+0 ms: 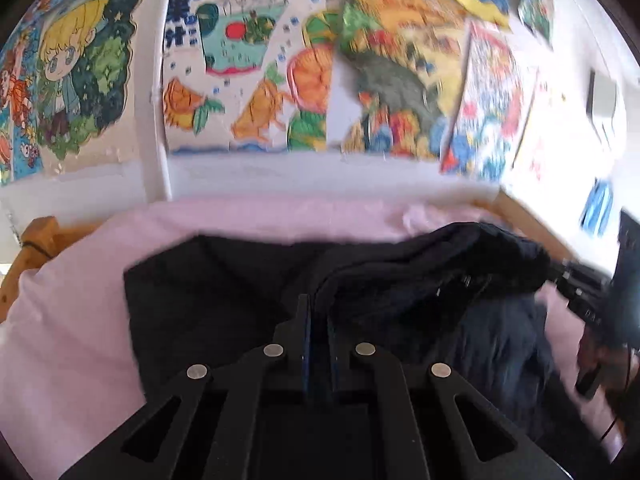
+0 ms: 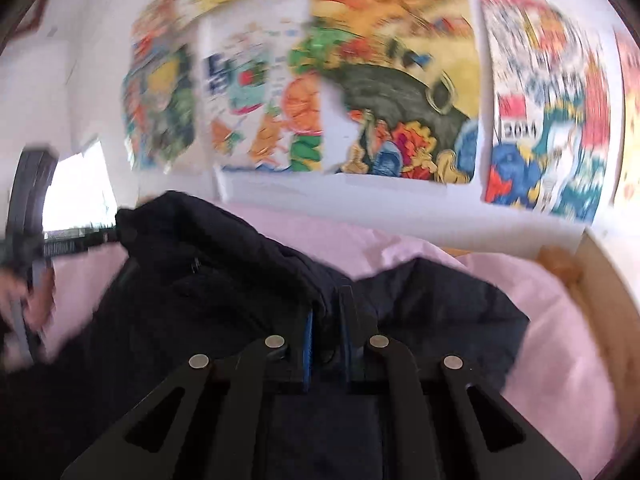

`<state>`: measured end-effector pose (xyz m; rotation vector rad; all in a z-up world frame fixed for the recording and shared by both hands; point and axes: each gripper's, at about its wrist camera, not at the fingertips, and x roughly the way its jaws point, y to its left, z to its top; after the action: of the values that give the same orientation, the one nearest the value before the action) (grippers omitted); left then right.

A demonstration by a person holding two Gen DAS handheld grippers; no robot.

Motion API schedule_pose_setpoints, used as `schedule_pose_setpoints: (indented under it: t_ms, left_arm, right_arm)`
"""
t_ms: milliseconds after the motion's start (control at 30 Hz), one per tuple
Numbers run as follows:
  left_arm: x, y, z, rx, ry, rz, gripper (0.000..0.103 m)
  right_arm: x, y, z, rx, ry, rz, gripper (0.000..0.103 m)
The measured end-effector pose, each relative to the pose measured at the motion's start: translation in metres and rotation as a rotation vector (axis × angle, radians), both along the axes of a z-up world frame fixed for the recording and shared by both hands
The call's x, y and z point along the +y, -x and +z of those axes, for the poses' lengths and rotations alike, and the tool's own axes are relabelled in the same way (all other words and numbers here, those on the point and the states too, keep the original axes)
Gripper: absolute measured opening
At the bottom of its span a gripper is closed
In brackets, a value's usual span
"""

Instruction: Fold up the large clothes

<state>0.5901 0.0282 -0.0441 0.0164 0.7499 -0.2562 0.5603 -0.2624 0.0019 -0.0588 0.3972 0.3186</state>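
Observation:
A large dark navy jacket (image 1: 224,292) lies on a bed with a pink sheet (image 1: 72,320). My left gripper (image 1: 318,312) is shut on a raised fold of the jacket. My right gripper (image 2: 328,308) is shut on the same jacket (image 2: 224,264) and holds its edge lifted above the pink sheet (image 2: 560,320). Each gripper shows in the other's view: the right gripper (image 1: 576,280) at the far right, the left gripper (image 2: 80,240) at the far left, both pinching the lifted edge. Part of the jacket stays flat on the bed.
A white wall with colourful cartoon posters (image 1: 248,80) rises behind the bed. A wooden bed frame (image 1: 36,236) shows at the left and also at the right in the right wrist view (image 2: 600,280). Both views are motion-blurred.

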Motion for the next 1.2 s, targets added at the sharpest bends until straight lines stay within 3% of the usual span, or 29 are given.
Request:
schedule_pose_setpoints:
  t_ms: [100,200,367,467,633,733,833,867,967,1100,1200]
  left_arm:
    - [-0.006,0.010,-0.023,0.040,-0.072,-0.001,0.006]
    - [-0.007,0.004,-0.052,0.124,-0.089,0.014,0.006]
    - [-0.012,-0.004,-0.084,0.155,-0.136,0.012,0.007]
    - [-0.011,0.000,-0.084,0.142,-0.139,0.017,0.010]
    - [0.003,0.022,-0.059,0.148,-0.045,-0.014,0.013]
    - [0.014,0.043,-0.043,0.090,0.016,-0.042,0.027]
    - [0.014,0.052,-0.025,-0.007,0.071,-0.062,0.046]
    - [0.010,0.049,-0.020,-0.029,0.085,-0.063,0.058]
    - [-0.010,0.023,-0.017,-0.029,0.092,-0.053,0.061]
    - [-0.035,-0.022,-0.052,0.066,-0.071,0.090,0.061]
    - [-0.023,-0.031,-0.084,0.124,-0.005,0.111,0.063]
  right_arm:
    - [0.012,0.013,-0.019,-0.017,0.107,-0.022,0.008]
    - [0.009,0.009,-0.039,0.031,0.116,-0.043,0.008]
    - [0.008,-0.006,-0.073,0.088,0.134,-0.052,0.008]
    - [0.013,-0.005,-0.079,0.080,0.165,-0.060,0.008]
    - [0.008,0.001,-0.077,0.066,0.134,-0.060,0.010]
    - [0.008,0.000,-0.079,0.069,0.129,-0.058,0.010]
    - [0.008,0.000,-0.080,0.067,0.128,-0.058,0.010]
    - [0.007,-0.001,-0.081,0.066,0.128,-0.059,0.010]
    - [0.008,0.001,-0.083,0.057,0.133,-0.066,0.011]
    - [0.005,0.001,-0.081,0.061,0.112,-0.066,0.016]
    - [-0.014,0.003,-0.075,0.079,0.012,-0.049,0.033]
